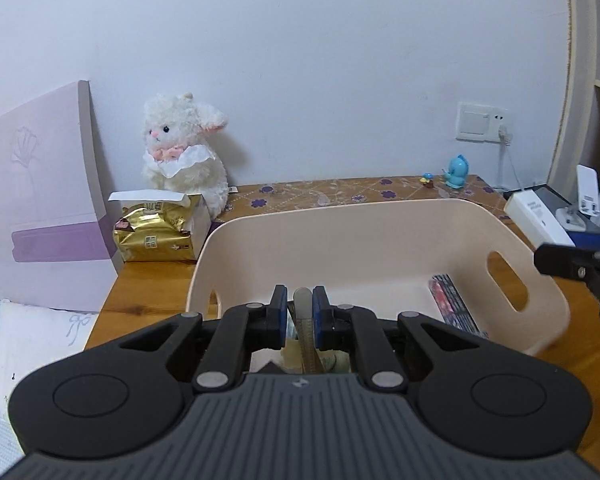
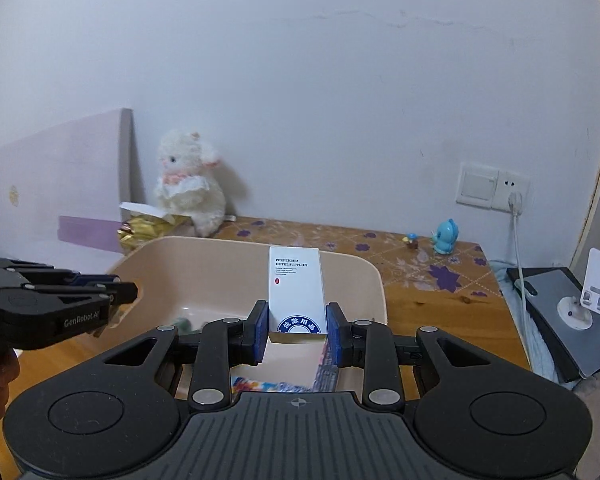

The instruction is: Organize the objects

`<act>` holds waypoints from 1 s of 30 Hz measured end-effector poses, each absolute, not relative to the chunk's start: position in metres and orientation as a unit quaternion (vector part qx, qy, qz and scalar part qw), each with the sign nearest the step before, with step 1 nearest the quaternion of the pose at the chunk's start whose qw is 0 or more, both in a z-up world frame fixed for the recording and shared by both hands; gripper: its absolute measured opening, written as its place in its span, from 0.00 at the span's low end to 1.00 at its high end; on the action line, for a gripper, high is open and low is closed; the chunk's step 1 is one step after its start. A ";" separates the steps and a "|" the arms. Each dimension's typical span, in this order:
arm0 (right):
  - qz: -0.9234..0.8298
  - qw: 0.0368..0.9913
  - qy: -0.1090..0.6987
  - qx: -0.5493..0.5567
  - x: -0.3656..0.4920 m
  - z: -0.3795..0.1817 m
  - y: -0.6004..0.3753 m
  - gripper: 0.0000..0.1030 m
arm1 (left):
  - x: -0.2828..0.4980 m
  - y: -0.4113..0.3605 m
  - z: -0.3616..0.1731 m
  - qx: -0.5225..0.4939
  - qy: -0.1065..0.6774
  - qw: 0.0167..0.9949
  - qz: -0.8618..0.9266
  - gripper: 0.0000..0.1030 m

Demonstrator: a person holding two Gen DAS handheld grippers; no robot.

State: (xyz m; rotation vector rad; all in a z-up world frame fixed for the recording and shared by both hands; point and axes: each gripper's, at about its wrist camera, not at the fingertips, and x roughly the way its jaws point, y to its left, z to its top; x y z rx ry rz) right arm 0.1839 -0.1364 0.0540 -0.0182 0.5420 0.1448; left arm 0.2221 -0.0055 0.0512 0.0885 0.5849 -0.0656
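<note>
While the left gripper (image 1: 299, 300) is held low over the near rim of the cream basket (image 1: 340, 220), its jaws are closed almost fully on a thin grey-green strip (image 1: 302, 308) that stands upright between the pads; what the strip belongs to cannot be told. Inside the basket, at the lower right of the left wrist frame, a dark red-patterned packet (image 1: 452, 304) is seen lying against the right wall.

In the right wrist view, the right gripper (image 2: 297, 330) is held over the basket's near edge, and a white box (image 2: 296, 284) printed "PREFERRED HOTEL SUPPLIES" is gripped upright between its blue pads (image 2: 260, 332) — the jaws are parted only as far as the box's width. A colourful packet (image 2: 272, 386) is glimpsed below the box.

The basket is set on a wooden counter (image 1: 148, 280). At the left of centre in the left wrist frame a white plush lamb (image 1: 184, 148) is seated against the wall, with a gold tissue pack (image 1: 156, 232) just in front of it — a small blue figurine (image 1: 456, 172) is placed toward the counter's far right.
</note>
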 end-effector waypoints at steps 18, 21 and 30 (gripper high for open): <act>0.064 0.929 0.363 -0.017 0.240 0.000 -0.132 0.42 | 0.278 -0.019 0.005 0.063 0.394 0.917 0.003 0.26; 0.067 0.931 0.358 -0.005 0.233 0.004 -0.136 0.58 | 0.269 -0.019 0.015 0.065 0.383 0.921 0.008 0.69; 0.071 0.933 0.352 -0.009 0.198 0.033 -0.143 0.89 | 0.230 -0.020 0.046 0.082 0.355 0.931 -0.005 0.84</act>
